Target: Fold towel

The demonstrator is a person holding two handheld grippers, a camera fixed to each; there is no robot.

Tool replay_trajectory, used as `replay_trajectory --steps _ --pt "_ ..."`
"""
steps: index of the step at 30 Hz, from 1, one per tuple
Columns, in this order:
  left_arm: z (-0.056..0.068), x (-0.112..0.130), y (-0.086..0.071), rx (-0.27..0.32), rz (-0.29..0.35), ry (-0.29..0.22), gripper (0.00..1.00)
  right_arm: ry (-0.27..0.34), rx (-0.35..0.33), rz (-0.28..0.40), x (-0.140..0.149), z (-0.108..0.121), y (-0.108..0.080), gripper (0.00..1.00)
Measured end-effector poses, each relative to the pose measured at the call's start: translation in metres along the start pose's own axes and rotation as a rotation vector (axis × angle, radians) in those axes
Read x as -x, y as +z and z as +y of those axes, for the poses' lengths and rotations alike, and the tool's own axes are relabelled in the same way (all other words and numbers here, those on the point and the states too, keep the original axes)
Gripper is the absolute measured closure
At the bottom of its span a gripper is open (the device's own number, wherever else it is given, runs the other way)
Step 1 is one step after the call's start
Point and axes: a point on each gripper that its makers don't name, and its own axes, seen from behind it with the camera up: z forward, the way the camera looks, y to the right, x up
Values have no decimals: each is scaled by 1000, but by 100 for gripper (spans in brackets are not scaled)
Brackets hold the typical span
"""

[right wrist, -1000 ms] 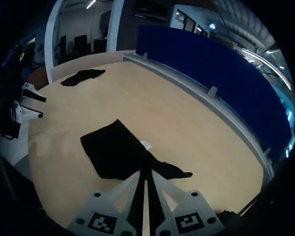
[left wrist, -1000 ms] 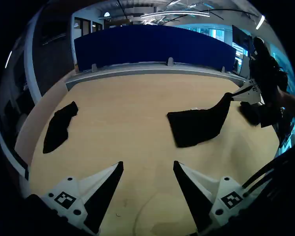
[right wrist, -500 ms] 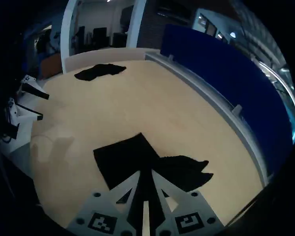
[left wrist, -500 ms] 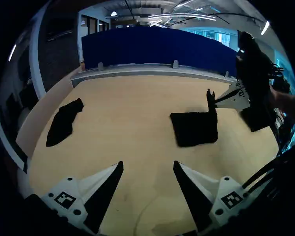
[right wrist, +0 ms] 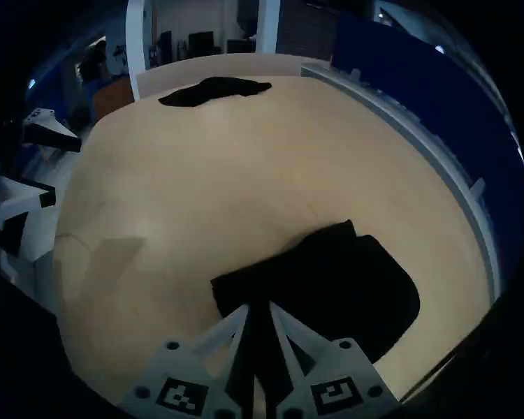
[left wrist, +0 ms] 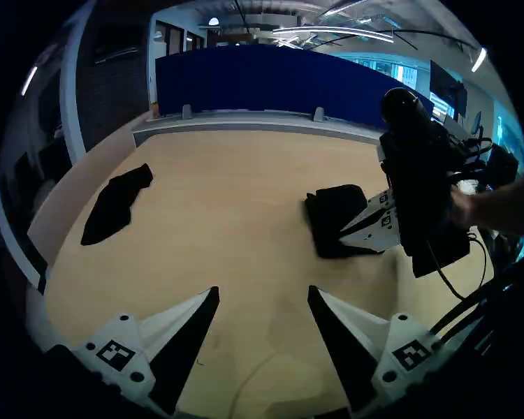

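The fold itself is in hand: the right gripper (right wrist: pixel 258 314) has its fingers drawn narrow on an edge of the black towel (right wrist: pixel 332 286), which lies bunched and doubled on the table (right wrist: pixel 192 174) directly ahead of it, spreading from 12 toward 2 o'clock. In the left gripper view the same towel sits at about 2 o'clock, with the right gripper low against its near side and the person's hand (left wrist: pixel 471 209) behind it. The left gripper (left wrist: pixel 262 293) hangs with its claw wide and empty over bare wood, well apart from the towel. A second dark cloth (left wrist: pixel 115 202) lies off at 10 o'clock, untouched. The next move, as I judge it, is to set the carried edge down squarely on the layer beneath and let go without dragging it. Whether the edges already line up is hard to tell, black on black, so the left gripper may be needed to pin or straighten a corner.
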Motion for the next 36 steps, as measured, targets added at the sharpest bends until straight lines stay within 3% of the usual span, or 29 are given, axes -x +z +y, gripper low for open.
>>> replay_trajectory --steps 11,14,17,19,24,36 --pt "1 -2 3 6 -2 7 6 25 6 37 -8 7 -11 89" --pt "2 -3 3 8 -2 10 6 27 6 53 -10 6 -17 77" --pt "2 -3 3 7 -2 11 6 36 5 66 -12 6 -23 51" --pt "3 -3 3 7 -2 11 6 46 7 72 -13 7 -26 41" --pt "3 -5 3 7 0 10 6 82 22 88 -14 10 -32 30" --pt "8 -8 4 14 3 16 6 137 62 75 13 15 -49 23"
